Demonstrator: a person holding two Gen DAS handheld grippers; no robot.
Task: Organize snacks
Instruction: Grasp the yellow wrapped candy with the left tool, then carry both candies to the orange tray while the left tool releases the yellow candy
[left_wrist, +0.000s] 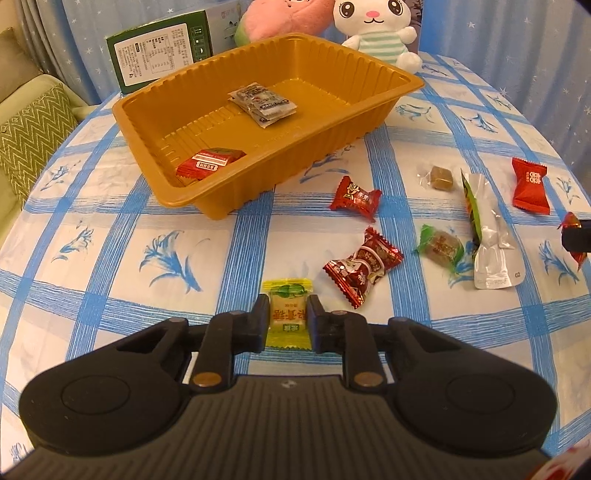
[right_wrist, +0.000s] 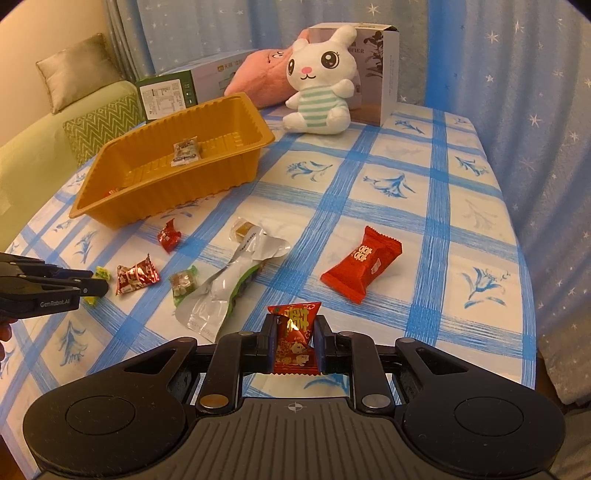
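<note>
My left gripper (left_wrist: 289, 300) is shut on a yellow-wrapped candy (left_wrist: 288, 317) that lies on the blue-checked tablecloth in front of the gold tray (left_wrist: 280, 162). The tray holds a red packet (left_wrist: 210, 166) and grey packets (left_wrist: 264, 103). My right gripper (right_wrist: 296, 320) is shut on a red-and-gold candy (right_wrist: 295, 339), held just above the cloth. Loose snacks lie between the grippers: a small red candy (left_wrist: 355, 197), a dark red candy (left_wrist: 364, 271), a green-wrapped sweet (left_wrist: 441, 247), a brown cube (left_wrist: 439, 177), a long silver packet (left_wrist: 487, 240) and a red packet (right_wrist: 364, 264).
A plush rabbit (right_wrist: 321, 85) and a pink plush (right_wrist: 258, 81) sit at the table's far edge beside a green box (right_wrist: 166, 94) and a grey carton (right_wrist: 373, 74). A sofa with cushions (right_wrist: 96, 129) stands off the left side. Blue curtains hang behind.
</note>
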